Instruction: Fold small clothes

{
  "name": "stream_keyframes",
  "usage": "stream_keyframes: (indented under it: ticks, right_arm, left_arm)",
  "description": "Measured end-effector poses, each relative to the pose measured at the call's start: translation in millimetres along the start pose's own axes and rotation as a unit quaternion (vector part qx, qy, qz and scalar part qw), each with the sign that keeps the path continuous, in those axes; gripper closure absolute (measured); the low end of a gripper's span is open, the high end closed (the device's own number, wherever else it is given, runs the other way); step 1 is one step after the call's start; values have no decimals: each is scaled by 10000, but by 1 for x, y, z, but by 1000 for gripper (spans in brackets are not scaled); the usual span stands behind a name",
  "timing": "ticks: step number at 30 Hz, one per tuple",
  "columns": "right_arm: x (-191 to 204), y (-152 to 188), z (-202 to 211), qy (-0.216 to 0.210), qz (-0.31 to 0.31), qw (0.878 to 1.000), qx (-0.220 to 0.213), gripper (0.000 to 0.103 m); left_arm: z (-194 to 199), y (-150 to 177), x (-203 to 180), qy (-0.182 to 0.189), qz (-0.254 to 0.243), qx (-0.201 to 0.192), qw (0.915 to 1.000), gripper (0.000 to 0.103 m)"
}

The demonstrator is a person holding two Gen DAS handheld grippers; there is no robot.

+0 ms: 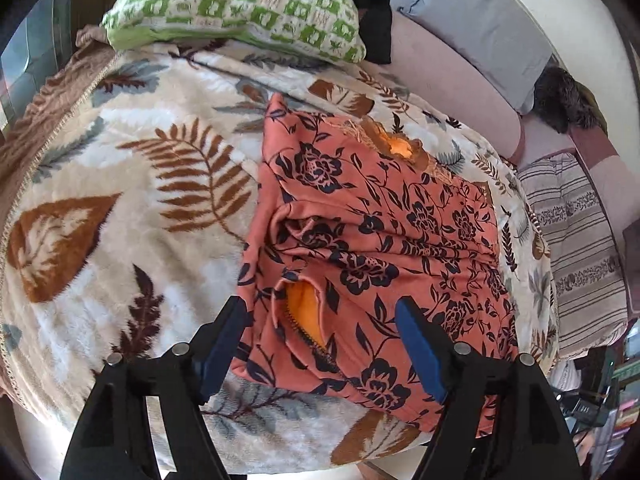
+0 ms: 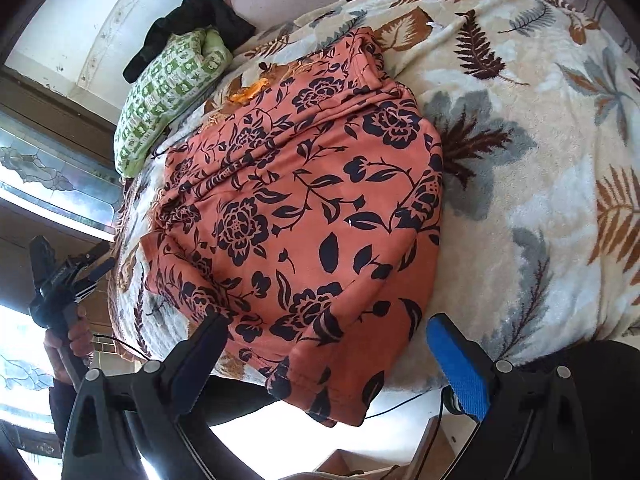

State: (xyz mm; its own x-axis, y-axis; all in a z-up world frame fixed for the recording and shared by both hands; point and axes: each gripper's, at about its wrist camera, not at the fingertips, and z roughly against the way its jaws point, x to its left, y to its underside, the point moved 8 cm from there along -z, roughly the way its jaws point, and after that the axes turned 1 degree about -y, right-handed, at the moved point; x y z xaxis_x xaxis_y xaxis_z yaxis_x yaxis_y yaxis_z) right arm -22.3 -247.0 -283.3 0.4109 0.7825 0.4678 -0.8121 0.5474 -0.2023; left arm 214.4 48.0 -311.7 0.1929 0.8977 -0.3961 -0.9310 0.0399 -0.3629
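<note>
The orange floral garment (image 1: 372, 240) lies folded on the leaf-print blanket (image 1: 120, 208), its near hem hanging over the blanket's lower edge in the right wrist view. Both claws stand open and grip nothing — the left claw (image 1: 320, 344) straddles the garment's lower-left corner, the right claw (image 2: 332, 360) its bottom hem. Bare blanket spreads frame-left of the garment; a green patterned pillow (image 1: 240, 4) sits upper left.

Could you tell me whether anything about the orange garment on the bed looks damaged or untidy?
Yes. The orange floral garment has a ragged, frayed hole near its far edge, showing bright orange lining. Its middle is bunched into creases, and its near edge hangs over the side of the leaf-print blanket.
</note>
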Motion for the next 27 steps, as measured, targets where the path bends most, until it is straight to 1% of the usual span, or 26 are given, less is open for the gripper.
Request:
stream_keyframes:
  ticks: [3,5,8,11,12,13,14,15,16,19,22,23,24,25,27]
  right_arm:
    - [-2,8,4,68,-24,10000,-30,2]
    - [-6,11,6,92,-66,9999,-29,2]
    - [-13,12,7,-27,-337,9994,-55,2]
    - [-15,12,6,-145,-498,9987,-16,2]
    - [-15,11,7,-176,-564,9983,-11,2]
    - [-14,9,7,-209,-624,9978,-18,2]
    - [-13,7,7,-232,-669,9975,-27,2]
    - [-12,5,6,-233,-696,9973,-37,2]
    - [-10,3,5,-215,-714,9972,-37,2]
    - [-2,3,-9,-93,-712,9974,112,2]
    - [1,11,-30,270,-505,9976,395,4]
    - [0,15,-37,323,-423,9973,502,5]
    - [-1,21,-43,345,-338,9971,596,21]
    - [-5,27,-48,381,-216,9965,717,47]
    - [-12,38,-52,303,-84,9957,869,67]
  left_arm:
    - [-16,-2,4,157,440,161,9988,26]
    - [-25,-5,3,261,566,241,9978,26]
    - [-41,-9,5,122,633,398,9971,27]
    - [-54,-9,4,40,579,539,9969,27]
    - [-57,-9,5,31,564,561,9968,33]
    - [-59,-9,5,39,544,586,9968,50]
    - [-61,-8,6,30,527,627,9966,60]
    - [-63,-6,6,21,525,674,9963,78]
    - [-65,-4,7,-2,527,704,9961,85]
    - [-66,-1,3,-46,421,668,9969,94]
    - [-61,0,-4,-41,289,561,9980,96]
    - [-58,0,-5,-40,273,533,9982,96]
    - [-56,-1,-5,-33,261,506,9984,96]
    - [-52,-1,-6,4,252,474,9986,96]
    - [-44,-1,-6,142,269,410,9987,96]
